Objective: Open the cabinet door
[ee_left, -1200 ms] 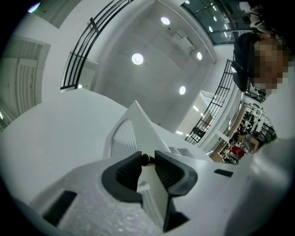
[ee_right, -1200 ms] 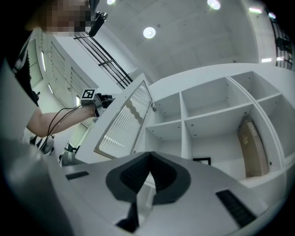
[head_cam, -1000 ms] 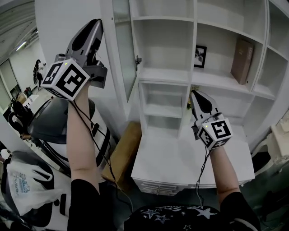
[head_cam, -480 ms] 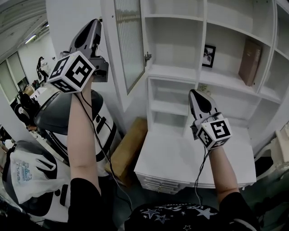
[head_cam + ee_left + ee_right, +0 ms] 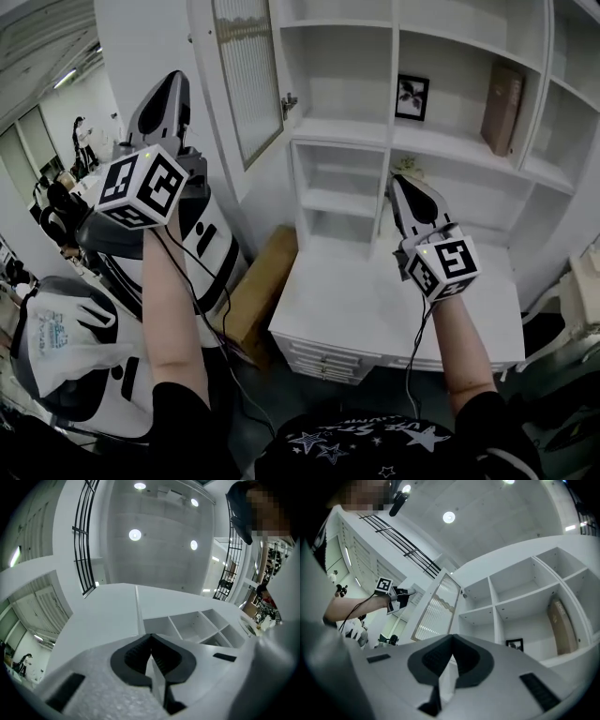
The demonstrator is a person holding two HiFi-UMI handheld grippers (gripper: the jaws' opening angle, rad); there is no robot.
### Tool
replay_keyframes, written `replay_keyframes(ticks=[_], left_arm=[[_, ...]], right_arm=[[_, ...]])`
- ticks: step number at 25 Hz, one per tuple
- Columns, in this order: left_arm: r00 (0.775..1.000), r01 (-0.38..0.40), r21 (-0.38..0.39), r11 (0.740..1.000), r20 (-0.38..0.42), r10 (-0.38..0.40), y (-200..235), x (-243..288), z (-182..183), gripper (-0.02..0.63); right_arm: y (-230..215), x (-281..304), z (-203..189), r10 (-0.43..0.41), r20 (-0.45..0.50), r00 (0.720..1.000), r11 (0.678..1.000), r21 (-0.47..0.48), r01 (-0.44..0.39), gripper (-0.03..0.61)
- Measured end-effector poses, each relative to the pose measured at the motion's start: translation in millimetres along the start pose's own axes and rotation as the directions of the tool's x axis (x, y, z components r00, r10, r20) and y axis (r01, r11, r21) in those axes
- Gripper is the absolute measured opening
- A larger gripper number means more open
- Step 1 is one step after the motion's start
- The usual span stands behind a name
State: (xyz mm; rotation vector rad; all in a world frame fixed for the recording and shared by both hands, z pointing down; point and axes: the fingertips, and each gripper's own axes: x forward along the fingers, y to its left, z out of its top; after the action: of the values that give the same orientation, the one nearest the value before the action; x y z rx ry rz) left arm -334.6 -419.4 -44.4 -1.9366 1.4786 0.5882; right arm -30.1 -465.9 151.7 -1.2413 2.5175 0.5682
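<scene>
The white cabinet's door (image 5: 246, 75), a frame around ribbed glass, stands swung open to the left, with its small knob (image 5: 289, 100) on the free edge. My left gripper (image 5: 169, 89) is up at the left, apart from the door, pointing upward with its jaws shut and nothing in them. In its own view the left gripper (image 5: 151, 637) faces the cabinet top and ceiling. My right gripper (image 5: 398, 183) hovers before the lower shelves, shut and empty. The right gripper view shows the right gripper (image 5: 452, 639), the open door (image 5: 438, 606) and my left gripper (image 5: 396, 595) beyond it.
Open shelves hold a small framed picture (image 5: 411, 97) and a brown book (image 5: 502, 111). A white countertop (image 5: 375, 319) with drawers juts out below. A cardboard box (image 5: 258, 295) stands on the floor at the left, beside a white and black machine (image 5: 202, 253).
My left gripper has come down and leftward, away from the door's edge. The right gripper shifted only slightly. The door stays open.
</scene>
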Motion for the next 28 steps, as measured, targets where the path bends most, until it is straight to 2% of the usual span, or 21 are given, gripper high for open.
replay_keyframes(ticks=[7, 16, 19, 24, 26, 28], left_arm=[[0.997, -0.004, -0.026, 1.0, -0.072, 0.002, -59, -53, -11, 0.008], [0.973, 0.018, -0.087, 0.996, -0.228, -0.037, -179, -137, -60, 0.008], [0.958, 0.03, -0.082, 0.996, -0.283, -0.052, -221, -161, -74, 0.008], [0.916, 0.101, 0.001, 0.995, -0.389, -0.093, -292, -206, -99, 0.009], [0.905, 0.116, -0.008, 0.993, -0.411, -0.109, -316, -226, -107, 0.009], [0.895, 0.109, -0.056, 0.992, -0.429, -0.123, -334, -245, -118, 0.009]], right_arm=[[-1, -65, 10, 0.004, -0.013, 1.0, 1.0, -0.011, -0.004, 0.006], [-2, -164, 10, -0.014, -0.057, 0.998, 1.0, 0.004, 0.014, 0.006], [2, -191, 5, -0.008, -0.082, 0.997, 1.0, 0.024, 0.01, 0.006], [16, -233, -4, -0.002, -0.136, 0.991, 0.999, 0.035, 0.007, 0.006], [21, -247, -7, -0.005, -0.143, 0.99, 0.999, 0.036, 0.01, 0.006], [25, -262, -13, -0.015, -0.161, 0.987, 0.999, 0.037, 0.021, 0.006]])
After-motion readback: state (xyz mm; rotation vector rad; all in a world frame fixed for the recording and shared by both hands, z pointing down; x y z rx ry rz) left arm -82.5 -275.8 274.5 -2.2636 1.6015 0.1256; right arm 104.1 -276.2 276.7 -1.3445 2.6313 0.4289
